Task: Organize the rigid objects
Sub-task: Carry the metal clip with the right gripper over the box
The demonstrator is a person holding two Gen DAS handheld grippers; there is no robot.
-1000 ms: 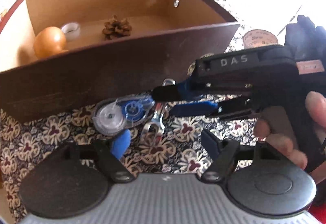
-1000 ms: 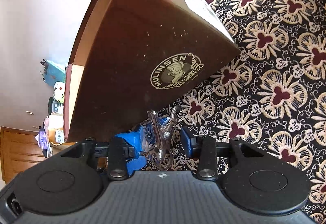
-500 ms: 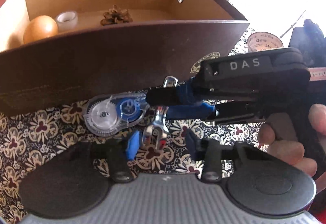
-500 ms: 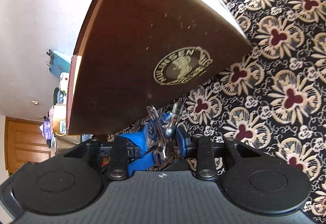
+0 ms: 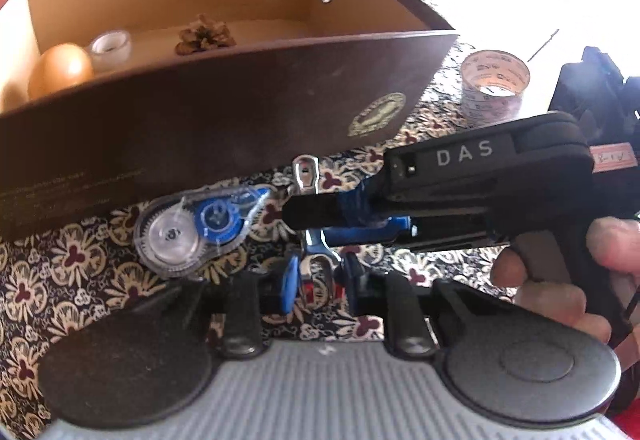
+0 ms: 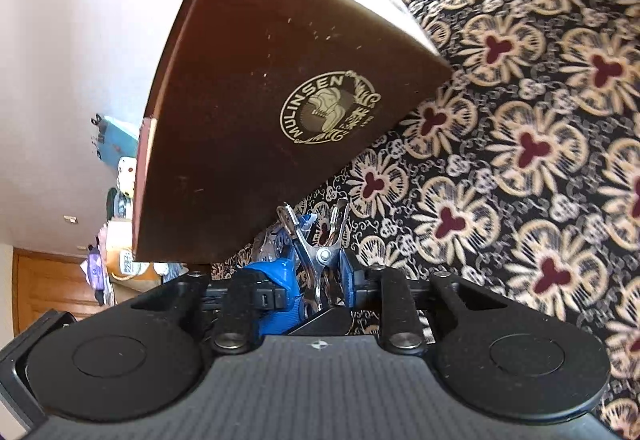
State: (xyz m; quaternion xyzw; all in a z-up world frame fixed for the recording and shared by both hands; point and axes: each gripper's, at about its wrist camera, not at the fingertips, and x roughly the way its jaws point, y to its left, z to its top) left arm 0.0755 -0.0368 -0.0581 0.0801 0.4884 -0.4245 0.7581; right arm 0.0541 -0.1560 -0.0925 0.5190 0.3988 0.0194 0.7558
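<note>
Metal clip [image 5: 316, 260] lies on the patterned cloth [image 5: 72, 260] just before the brown box [image 5: 200, 120], long axis toward it. My left gripper [image 5: 318, 282] and right gripper [image 6: 320, 280] (both have just been closing) each pinch it, equally near.

A dark floral tablecloth [image 6: 532, 144] covers the table beneath a pale wall [image 6: 72, 40], with what may be a wooden door [image 6: 44, 288] beyond, everything brightly lit.
</note>
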